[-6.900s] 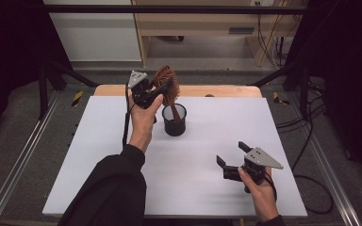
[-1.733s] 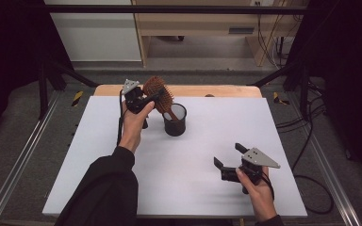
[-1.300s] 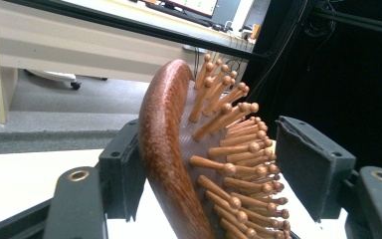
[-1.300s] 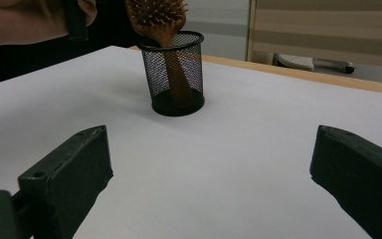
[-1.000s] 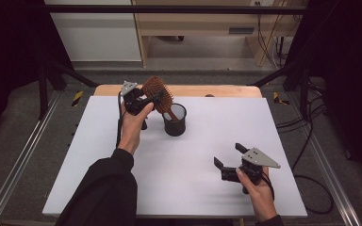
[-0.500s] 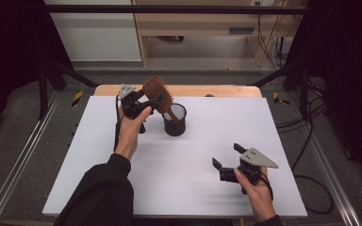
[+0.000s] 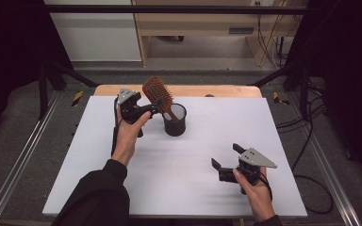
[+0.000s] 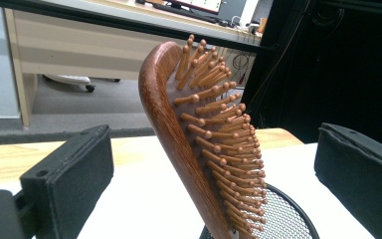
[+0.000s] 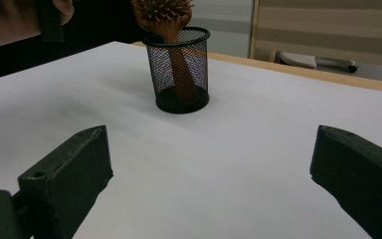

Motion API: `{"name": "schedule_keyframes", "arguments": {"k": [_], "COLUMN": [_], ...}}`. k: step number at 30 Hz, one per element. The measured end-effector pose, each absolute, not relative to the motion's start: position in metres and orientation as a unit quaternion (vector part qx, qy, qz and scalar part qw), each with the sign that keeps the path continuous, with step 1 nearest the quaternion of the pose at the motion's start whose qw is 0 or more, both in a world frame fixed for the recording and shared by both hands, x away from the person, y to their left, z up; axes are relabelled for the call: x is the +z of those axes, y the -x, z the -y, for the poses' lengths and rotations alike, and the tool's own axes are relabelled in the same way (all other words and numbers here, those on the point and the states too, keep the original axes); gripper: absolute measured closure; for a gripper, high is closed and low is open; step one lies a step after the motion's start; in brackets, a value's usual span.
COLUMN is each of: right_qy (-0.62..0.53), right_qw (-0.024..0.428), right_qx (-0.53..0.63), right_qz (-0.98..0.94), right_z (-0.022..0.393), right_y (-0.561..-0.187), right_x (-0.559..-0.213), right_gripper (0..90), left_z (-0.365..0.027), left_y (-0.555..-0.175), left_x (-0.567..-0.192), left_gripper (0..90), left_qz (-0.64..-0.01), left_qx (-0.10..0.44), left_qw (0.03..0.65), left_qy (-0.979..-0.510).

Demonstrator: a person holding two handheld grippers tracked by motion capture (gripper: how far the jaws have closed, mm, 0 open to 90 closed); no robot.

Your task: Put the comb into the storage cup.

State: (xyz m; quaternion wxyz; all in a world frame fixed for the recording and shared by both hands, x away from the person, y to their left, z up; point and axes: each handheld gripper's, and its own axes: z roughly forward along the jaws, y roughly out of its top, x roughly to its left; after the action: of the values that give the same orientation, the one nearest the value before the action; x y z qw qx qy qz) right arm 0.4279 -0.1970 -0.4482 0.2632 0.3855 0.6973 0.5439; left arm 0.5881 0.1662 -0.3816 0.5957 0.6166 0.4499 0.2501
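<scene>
A brown wooden hairbrush (image 7: pixel 156 92) stands handle-down in a black mesh cup (image 7: pixel 175 120) at the back middle of the white table (image 7: pixel 245 122), its head leaning left. My left gripper (image 7: pixel 153 109) is at the brush head, open. In the left gripper view the brush (image 8: pixel 179 124) rises between the two wide-apart pads (image 8: pixel 69 169), touching neither, with the cup (image 8: pixel 283 219) below. My right gripper (image 7: pixel 225 155) rests open near the front right. From the right gripper view (image 9: pixel 209 164), nothing lies between the jaws, and the cup (image 9: pixel 181 69) with the brush (image 9: pixel 161 12) stands farther off.
A wooden strip (image 7: pixel 217 90) runs along the table's far edge. Metal rails (image 7: pixel 23 155) flank the table, and cables (image 7: pixel 311 141) trail on the floor at the right. A desk (image 7: pixel 193 28) stands beyond.
The brush, held higher over the cup 6.9 s ago, now sits in the cup. My left gripper has drifted slightly left. The right gripper has hardly moved.
</scene>
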Motion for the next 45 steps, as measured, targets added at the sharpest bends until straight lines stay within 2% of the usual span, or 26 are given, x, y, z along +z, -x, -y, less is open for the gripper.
{"name": "schedule_keyframes", "arguments": {"k": [17,45], "right_qy": [-0.386,-0.386], "right_qw": [0.262,0.259], "right_qx": [0.544,0.541], "right_qz": [-0.698,-0.701], "right_z": [0.197,0.196], "right_y": [-0.429,-0.429], "right_x": [-0.449,-0.45], "right_gripper": [3.1,3.1], "left_z": [-0.178,-0.202], "left_y": [-0.566,-0.532], "left_x": [-0.369,-0.376], "left_gripper": [2.4,2.4], "left_qz": [-0.429,-0.412], "left_qx": [0.278,0.294], "left_qw": [0.584,0.578], "left_qy": [-0.631,-0.641]}}
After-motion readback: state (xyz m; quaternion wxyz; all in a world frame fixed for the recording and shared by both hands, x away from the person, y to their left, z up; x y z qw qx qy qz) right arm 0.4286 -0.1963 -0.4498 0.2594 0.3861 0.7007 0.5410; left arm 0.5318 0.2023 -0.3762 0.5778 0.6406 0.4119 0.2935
